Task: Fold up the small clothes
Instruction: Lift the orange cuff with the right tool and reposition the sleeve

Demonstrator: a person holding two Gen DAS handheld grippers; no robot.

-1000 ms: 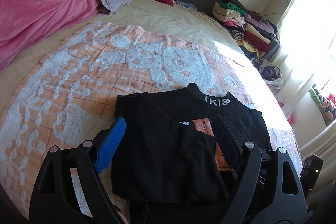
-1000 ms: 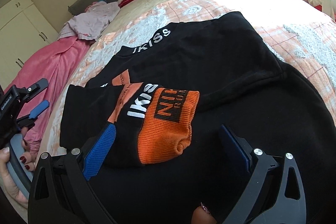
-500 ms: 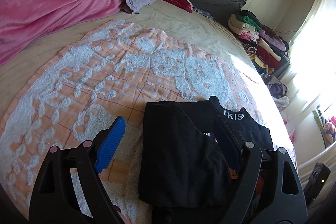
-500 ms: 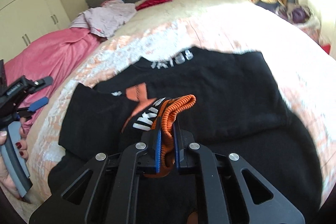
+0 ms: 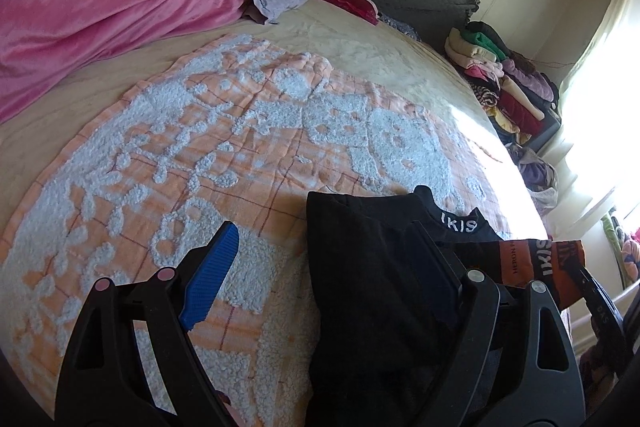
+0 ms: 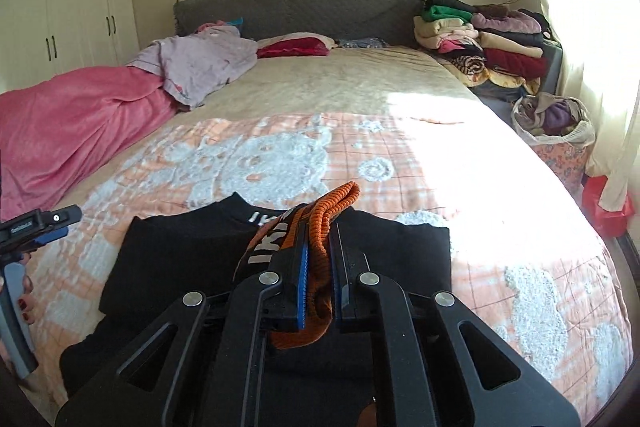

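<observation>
Right wrist view shows the black top (image 6: 288, 259) lying on the orange-and-white blanket (image 6: 420, 163), just ahead of the tool at about twelve o'clock, its white-lettered collar (image 6: 260, 217) pointing toward the grey headboard (image 6: 296, 7). The right gripper (image 6: 320, 263) has its two blue-padded tongs pinched narrow on the orange ribbed cuff (image 6: 328, 211), which stands up between them with lettering on the black band beside it. To my eye the step in hand is carrying this sleeve across the body; it would go best if the cuff were kept low and drawn straight over the chest so the fold line falls along the shoulder seam, then laid flat before letting go, since a high lift could drag the whole top askew. The left gripper (image 5: 320, 267) hangs with its tongs spread wide and nothing between them, over the top's left edge, where it could pin the cloth down. The fabric looks soft and thick, already doubled on the left side. Outward, a pink quilt (image 6: 72, 123) lies at ten o'clock, and stacked clothes (image 6: 480, 39) at two o'clock by the window.
</observation>
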